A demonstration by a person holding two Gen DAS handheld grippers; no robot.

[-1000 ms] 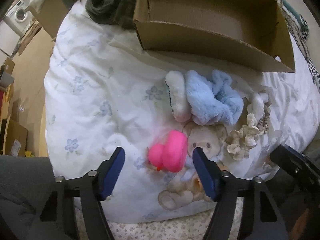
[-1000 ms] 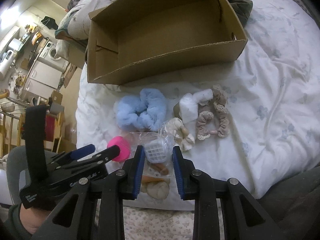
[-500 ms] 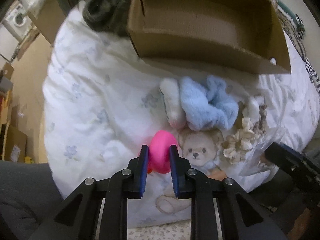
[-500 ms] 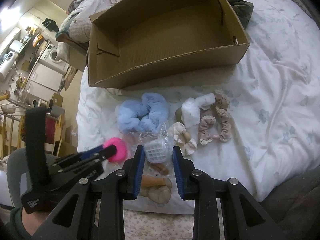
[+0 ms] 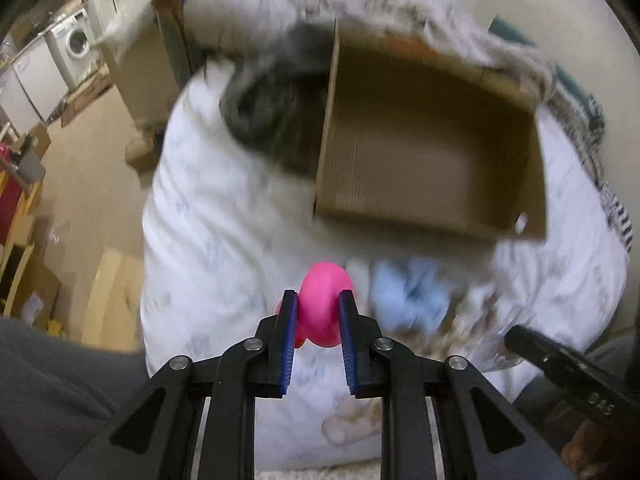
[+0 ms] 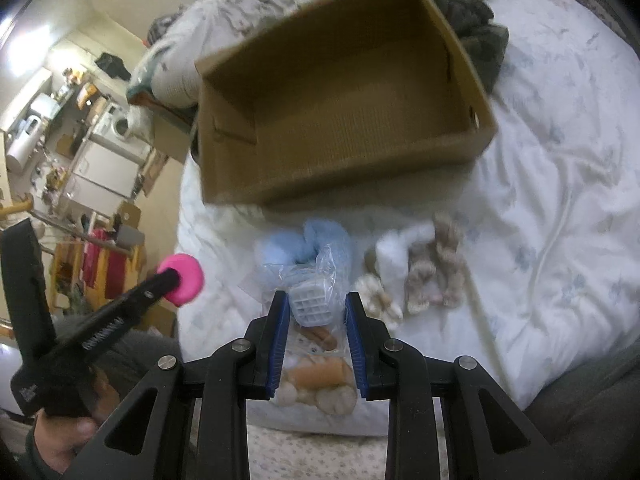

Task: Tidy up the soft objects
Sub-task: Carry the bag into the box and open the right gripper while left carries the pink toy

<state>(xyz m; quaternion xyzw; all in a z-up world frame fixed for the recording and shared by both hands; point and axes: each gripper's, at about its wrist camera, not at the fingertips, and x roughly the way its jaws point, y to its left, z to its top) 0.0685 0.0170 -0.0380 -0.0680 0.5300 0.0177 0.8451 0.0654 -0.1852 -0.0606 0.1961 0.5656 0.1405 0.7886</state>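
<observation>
Left claw (image 5: 318, 316) clamped, right claw (image 6: 316, 312) gripping

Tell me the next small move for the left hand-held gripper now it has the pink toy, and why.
Probably carry it forward over the open brown cardboard box and release. The left hand-held gripper is shut on the round pink soft toy, lifted off the white floral bedding, and nothing shows inside the box ahead.
</observation>
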